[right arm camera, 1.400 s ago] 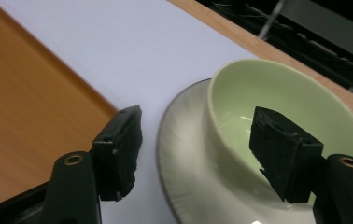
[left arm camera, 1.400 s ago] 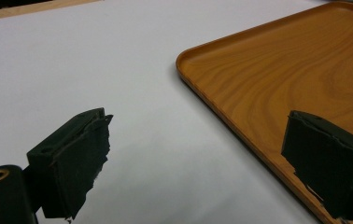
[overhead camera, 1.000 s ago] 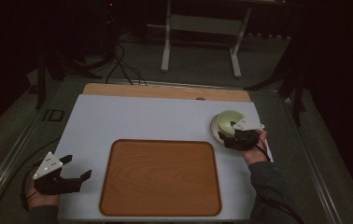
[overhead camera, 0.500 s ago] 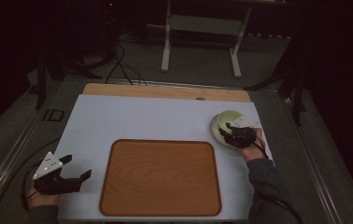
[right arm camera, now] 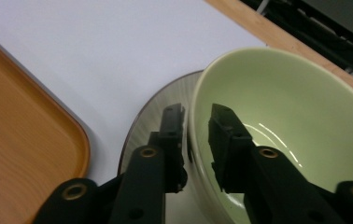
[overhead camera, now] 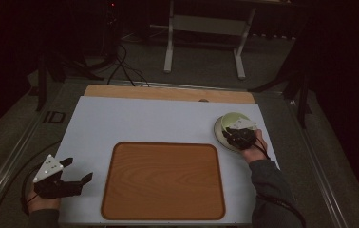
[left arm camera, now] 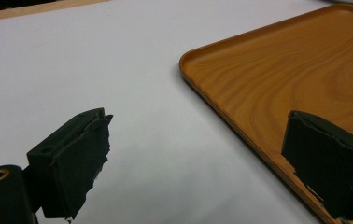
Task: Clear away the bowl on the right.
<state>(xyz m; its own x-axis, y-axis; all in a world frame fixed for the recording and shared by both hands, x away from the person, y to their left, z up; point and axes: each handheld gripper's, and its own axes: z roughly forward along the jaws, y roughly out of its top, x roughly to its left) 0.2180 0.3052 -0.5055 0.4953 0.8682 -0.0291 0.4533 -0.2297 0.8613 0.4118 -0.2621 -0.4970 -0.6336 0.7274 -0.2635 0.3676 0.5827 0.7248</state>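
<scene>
A pale green bowl sits on a grey-rimmed plate at the table's right side. My right gripper has just been closing on the bowl's near rim. In the right gripper view the bowl has its wall between the jaws of the right gripper, one pad outside over the plate and one inside, pressing on it. My left gripper rests open and empty at the front left, just left of the wooden tray. The left gripper has its wide-apart jaws straddling the edge of the tray.
A white mat covers the table, with a bare wooden strip along its far edge. Metal stand legs and cables lie on the dark floor beyond. A corner of the tray lies left of the plate.
The right gripper's jaws have closed onto the bowl's rim, and the hand has shifted slightly over the plate. The left gripper has stayed where it was.
</scene>
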